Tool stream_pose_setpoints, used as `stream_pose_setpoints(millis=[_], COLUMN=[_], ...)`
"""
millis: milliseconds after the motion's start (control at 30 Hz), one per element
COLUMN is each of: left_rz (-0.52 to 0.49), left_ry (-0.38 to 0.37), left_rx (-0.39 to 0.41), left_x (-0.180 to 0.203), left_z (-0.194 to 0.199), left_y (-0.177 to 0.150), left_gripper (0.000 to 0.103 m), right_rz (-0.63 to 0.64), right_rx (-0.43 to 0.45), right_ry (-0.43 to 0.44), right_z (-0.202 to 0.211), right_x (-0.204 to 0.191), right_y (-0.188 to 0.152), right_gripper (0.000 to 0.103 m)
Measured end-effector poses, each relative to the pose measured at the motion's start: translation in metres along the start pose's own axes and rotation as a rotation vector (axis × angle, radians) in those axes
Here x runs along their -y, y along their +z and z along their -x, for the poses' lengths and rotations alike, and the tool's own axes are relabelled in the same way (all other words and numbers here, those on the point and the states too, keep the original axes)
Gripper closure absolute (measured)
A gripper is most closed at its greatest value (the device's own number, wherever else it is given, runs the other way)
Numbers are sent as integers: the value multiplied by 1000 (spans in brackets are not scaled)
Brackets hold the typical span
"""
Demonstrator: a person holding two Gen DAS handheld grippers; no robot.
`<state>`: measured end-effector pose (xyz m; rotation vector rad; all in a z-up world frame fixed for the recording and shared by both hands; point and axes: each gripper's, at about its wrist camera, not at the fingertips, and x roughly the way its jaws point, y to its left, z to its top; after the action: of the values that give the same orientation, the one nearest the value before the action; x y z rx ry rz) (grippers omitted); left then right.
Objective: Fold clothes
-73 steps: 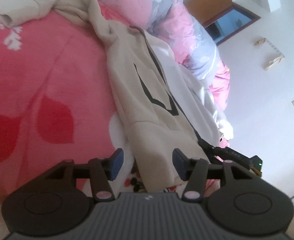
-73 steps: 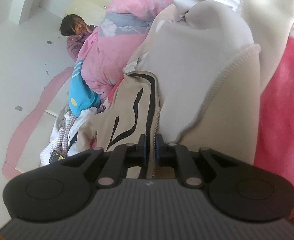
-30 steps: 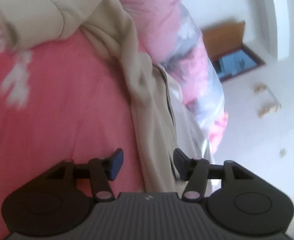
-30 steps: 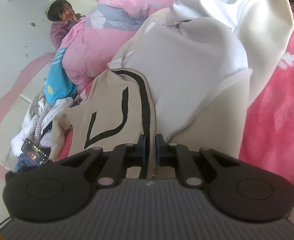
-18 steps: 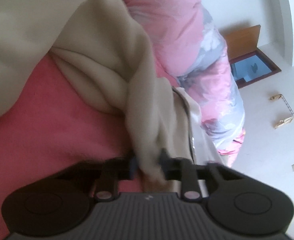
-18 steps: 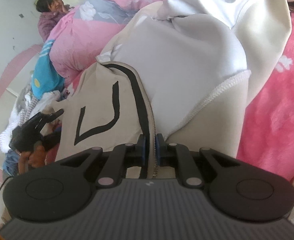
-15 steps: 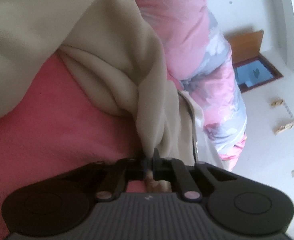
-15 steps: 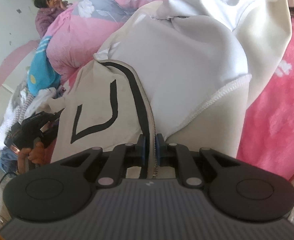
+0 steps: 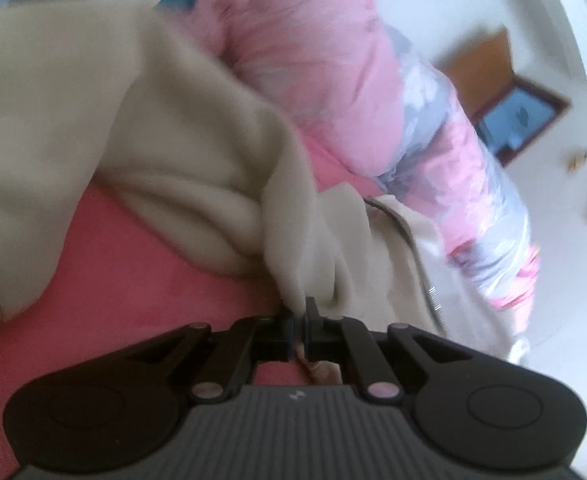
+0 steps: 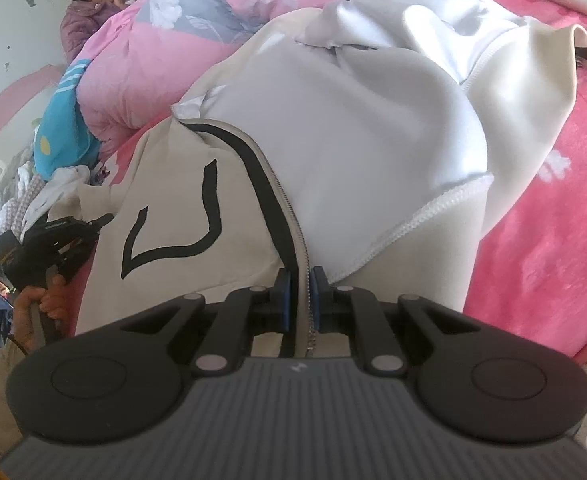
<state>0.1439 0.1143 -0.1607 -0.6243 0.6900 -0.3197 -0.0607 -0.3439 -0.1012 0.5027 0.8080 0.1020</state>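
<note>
Left gripper [image 9: 298, 322], open a second ago, now clamped on beige zip-up fleece jacket [image 9: 173, 152], right gripper [image 10: 301, 300] unchanged, pinching zipper edge, pink floral bedspread [image 10: 553, 216], white floor [image 9: 573, 240].

Jacket [image 10: 373, 152]: beige outside, pale grey-white lining, black zip band, black angular line motif on left panel. Same jacket [image 9: 153, 152] beige in left wrist view.
Bed cover [image 10: 541, 224]: bright pink, white flower marks on right; plain pink-red [image 9: 133, 264] near left.
Quilt [image 10: 165, 36]: pink with grey-blue patches, white flowers, far left.
Cloth [image 10: 59, 136] at left: turquoise, yellow dot, white stripes.
Grippers: black bodies, blue pads [image 10: 284, 300].
</note>
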Motion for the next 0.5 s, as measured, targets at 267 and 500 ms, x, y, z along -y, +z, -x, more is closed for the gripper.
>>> stream_pose_setpoints(millis=[267, 500], left_rz=[65, 106], left_ry=[-72, -79], left_rx=[-21, -24], left_x=[-7, -2], left_z=[8, -13], left_y=[-2, 6], left_gripper=[76, 91], right_rz=[-13, -41], right_rx=[14, 22], right_ry=[25, 43], right_z=[1, 0], right_x=[6, 10], right_y=[-3, -6], right_gripper=[94, 94])
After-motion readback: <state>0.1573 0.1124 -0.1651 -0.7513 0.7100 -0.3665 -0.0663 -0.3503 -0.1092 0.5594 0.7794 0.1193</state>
